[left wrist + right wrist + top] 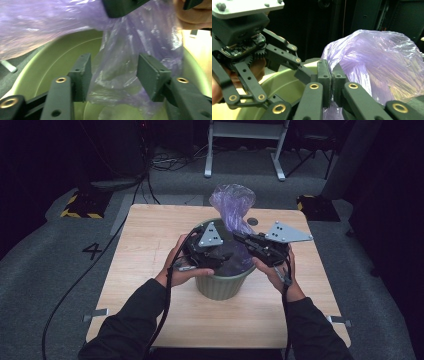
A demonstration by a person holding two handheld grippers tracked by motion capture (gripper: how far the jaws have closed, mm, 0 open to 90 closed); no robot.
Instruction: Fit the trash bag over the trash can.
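At frame centre, the right gripper (331,82) is pinching the thin purple plastic bag (232,205); the half-open left gripper (113,75) is straddling film without gripping, over the round green plastic bin (222,287). A hard tug risks tearing it.

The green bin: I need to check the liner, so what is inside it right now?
Inside the green bin hangs a purple plastic bag, its top bunched above the rim. The right gripper pinches it; the left gripper straddles it. The bag hides the bin's bottom.

I count one thin purple plastic bag (233,207) at frame centre, one round green plastic bin (223,285), one light wooden table (150,260), and my two black two-jaw grippers: left gripper (226,251), right gripper (237,238).
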